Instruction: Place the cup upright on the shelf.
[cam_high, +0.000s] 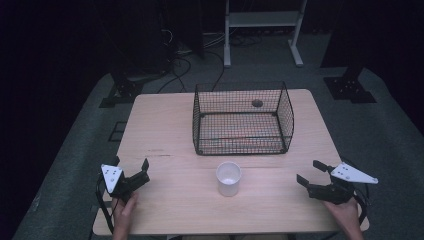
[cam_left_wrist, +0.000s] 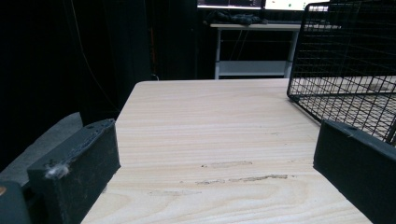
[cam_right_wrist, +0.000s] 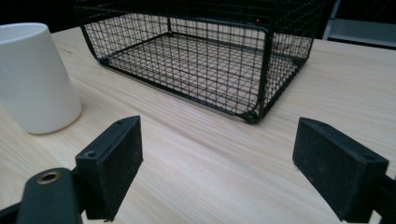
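A pale wooden table (cam_high: 165, 125) with fine straight grain and a few scuffed streaks carries the things, standing on grey carpet in a dark room. At its near edge the left claw (cam_high: 131, 167) rests low at the left corner, jaws spread wide with nothing between them; in the left gripper view bare wood lies between its black, blocky pads. The right claw (cam_high: 311, 172) sits at the near right, likewise gaping and empty. Between the two, well apart from both, a smooth white cup (cam_high: 228, 178) stands upright, tapering toward its base. Just beyond the cup sits a black wire-mesh basket (cam_high: 243, 119), boxy with rounded corners and open at the top. Farther back, cables (cam_high: 182, 62) trail over the floor near a white metal frame (cam_high: 262, 25).
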